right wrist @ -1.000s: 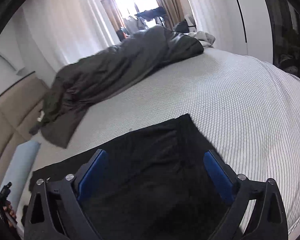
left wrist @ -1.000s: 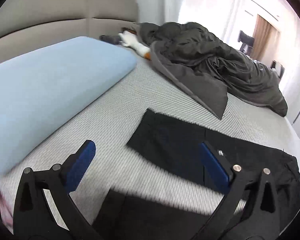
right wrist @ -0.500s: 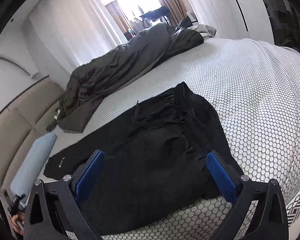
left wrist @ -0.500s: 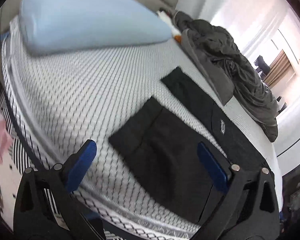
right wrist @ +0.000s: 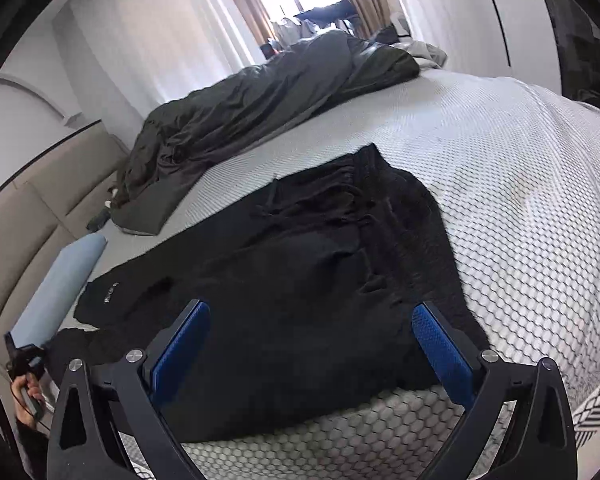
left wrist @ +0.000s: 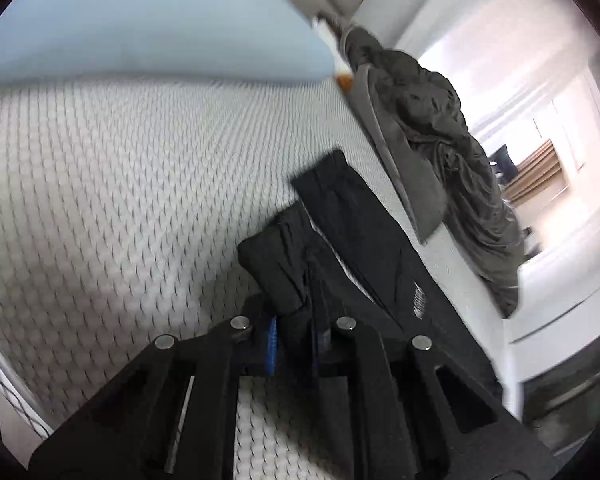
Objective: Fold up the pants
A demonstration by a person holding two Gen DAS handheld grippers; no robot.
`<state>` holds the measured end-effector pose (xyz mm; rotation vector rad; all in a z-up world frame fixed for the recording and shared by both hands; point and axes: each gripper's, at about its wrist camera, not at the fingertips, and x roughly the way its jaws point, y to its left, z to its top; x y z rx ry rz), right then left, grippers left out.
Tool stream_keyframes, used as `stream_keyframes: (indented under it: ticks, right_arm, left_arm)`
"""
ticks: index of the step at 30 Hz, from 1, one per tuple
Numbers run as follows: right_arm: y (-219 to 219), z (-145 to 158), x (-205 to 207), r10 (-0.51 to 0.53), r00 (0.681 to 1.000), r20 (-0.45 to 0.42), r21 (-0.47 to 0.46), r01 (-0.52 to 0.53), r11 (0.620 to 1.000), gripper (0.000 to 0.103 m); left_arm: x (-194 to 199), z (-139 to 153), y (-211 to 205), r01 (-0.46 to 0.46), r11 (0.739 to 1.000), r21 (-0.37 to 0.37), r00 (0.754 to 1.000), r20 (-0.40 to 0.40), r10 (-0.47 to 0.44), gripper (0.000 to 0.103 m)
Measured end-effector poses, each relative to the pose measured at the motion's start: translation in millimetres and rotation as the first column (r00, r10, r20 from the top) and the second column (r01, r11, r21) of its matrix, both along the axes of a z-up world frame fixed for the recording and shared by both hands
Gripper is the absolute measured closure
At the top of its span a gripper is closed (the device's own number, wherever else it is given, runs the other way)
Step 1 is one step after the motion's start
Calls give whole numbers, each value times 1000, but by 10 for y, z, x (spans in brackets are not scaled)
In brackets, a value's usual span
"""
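Black pants lie flat across the white mattress, waistband at the right, legs running left. In the left wrist view the near leg's cuff is bunched and lifted, and the far leg lies flat beyond it. My left gripper is closing, its blue pads pressing on the cuff fabric between them. My right gripper stands open low over the seat of the pants near the bed's front edge, with nothing pinched. A hand holding the left gripper shows at the far left of the right wrist view.
A light blue pillow lies by the beige headboard. A crumpled dark grey duvet fills the far side of the bed. The mattress edge runs just below my right gripper.
My left gripper dropped to the near leg's cuff, rolled, and went from wide open to closed on the fabric. My right gripper sank and drew back a second ago, then held still.
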<state>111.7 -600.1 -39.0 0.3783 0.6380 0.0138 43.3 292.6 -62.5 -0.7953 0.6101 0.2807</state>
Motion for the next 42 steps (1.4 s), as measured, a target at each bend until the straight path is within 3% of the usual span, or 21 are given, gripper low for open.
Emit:
stream_keyframes:
  ticks: [2, 6, 9, 10, 12, 14, 20, 22, 23, 24, 25, 26, 28, 30, 32, 34, 36, 39, 42]
  right_arm:
    - [-130, -63, -85, -34, 999, -12, 16, 34, 999, 0]
    - [-506, -112, -255, -150, 989, -6, 114, 149, 982, 0]
    - [-781, -268, -256, -196, 977, -83, 244, 211, 947, 2]
    - [-841, -319, -255, -193, 975, -106, 290, 216, 932, 10]
    - [-921, -396, -260, -162, 977, -139, 371, 203, 906, 15]
    - [-928, -416, -278, -130, 981, -147, 396, 178, 901, 16]
    - [-761, -531, -184, 7, 989, -150, 471, 65, 880, 15]
    - [-756, -610, -94, -15, 988, -155, 523, 95, 847, 16]
    - [-802, -665, -62, -63, 986, -157, 573, 143, 807, 17]
    - [-834, -701, -51, -107, 982, -155, 606, 180, 775, 23]
    - [-874, -721, -36, -151, 977, -149, 632, 211, 746, 37]
    - [-892, -704, -20, -183, 974, -133, 627, 226, 746, 47]
    - [-914, -635, 41, -238, 964, -118, 543, 263, 798, 68]
    - [-902, -584, 106, -231, 969, -93, 484, 247, 839, 83]
    - [-902, -525, 101, -220, 975, -40, 471, 213, 856, 88]
    - [-969, -443, 24, -274, 962, 0, 419, 249, 873, 88]
    - [-997, -473, -43, -347, 936, -59, 367, 344, 864, 86]
    - [-942, -631, -163, -357, 921, -157, 350, 390, 852, 74]
    - [-955, -709, -383, -332, 933, -141, 450, 359, 818, 50]
  left_arm:
    - [-6, -27, -34, -28, 999, 44, 999, -43, 30, 95]
    - [-196, -93, 3, -51, 999, 9, 997, -60, 52, 95]
    - [-263, -121, 65, -64, 997, -42, 997, -56, 61, 95]
    - [-314, -135, 74, -65, 997, -44, 996, -56, 62, 95]
    - [-172, -106, 67, -71, 997, -34, 996, -61, 69, 95]
    - [44, -106, 55, -78, 997, -21, 995, -69, 76, 95]
    - [123, -145, 48, -94, 995, -32, 992, -87, 91, 95]
    - [130, -149, 48, -92, 995, -27, 992, -88, 90, 95]
    - [130, -153, 46, -91, 996, -25, 992, -90, 88, 95]
    - [124, -162, 50, -90, 996, -27, 992, -92, 87, 95]
    - [121, -173, 58, -89, 995, -32, 992, -93, 86, 95]
    - [127, -193, 71, -87, 995, -40, 992, -93, 83, 94]
    - [139, -226, 91, -81, 995, -53, 993, -96, 76, 94]
    - [150, -246, 106, -77, 995, -61, 993, -93, 71, 94]
    - [152, -256, 117, -70, 995, -71, 994, -86, 63, 94]
    - [158, -281, 97, -57, 995, -84, 995, -84, 50, 94]
    - [168, -283, 50, -45, 997, -69, 995, -90, 39, 94]
    - [164, -256, 28, -37, 998, -46, 995, -89, 33, 94]
    - [142, -277, 55, -33, 997, -71, 996, -79, 27, 94]
